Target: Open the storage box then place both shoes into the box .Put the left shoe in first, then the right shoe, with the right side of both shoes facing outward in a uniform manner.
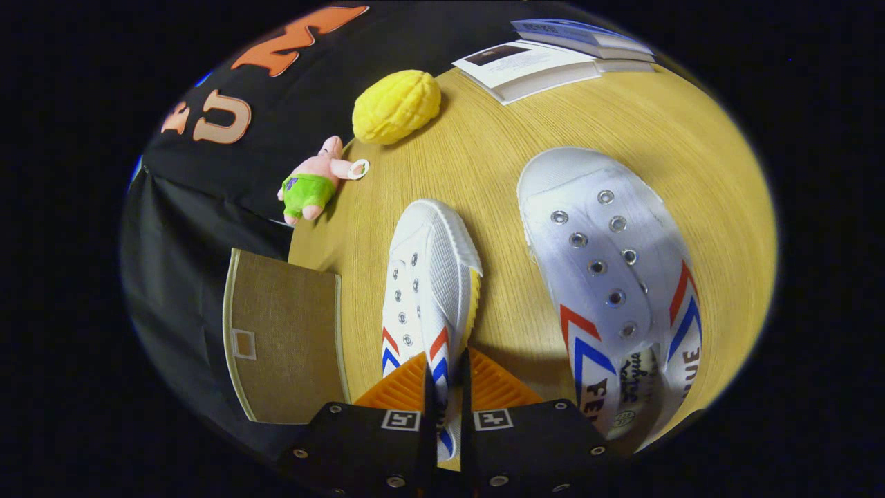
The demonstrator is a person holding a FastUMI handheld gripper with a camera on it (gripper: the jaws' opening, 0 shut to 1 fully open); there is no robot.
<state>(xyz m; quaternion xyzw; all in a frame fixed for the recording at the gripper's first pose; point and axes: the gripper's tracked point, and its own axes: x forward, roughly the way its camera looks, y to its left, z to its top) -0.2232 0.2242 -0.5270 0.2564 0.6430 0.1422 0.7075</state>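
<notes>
The gripper (443,387) is clamping the heel wall of one white shoe (429,277), apparently lifted; the other shoe (612,277) is lying right; the box (287,335) is waiting left, needing a leftward carry.

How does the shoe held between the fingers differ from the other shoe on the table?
The held shoe is tipped on its side, sole edge showing; the free shoe sits upright, opening visible. The gripper pinches the held shoe's heel end; nothing touches the free shoe. Both are white, unlaced, with red and blue chevrons.
</notes>
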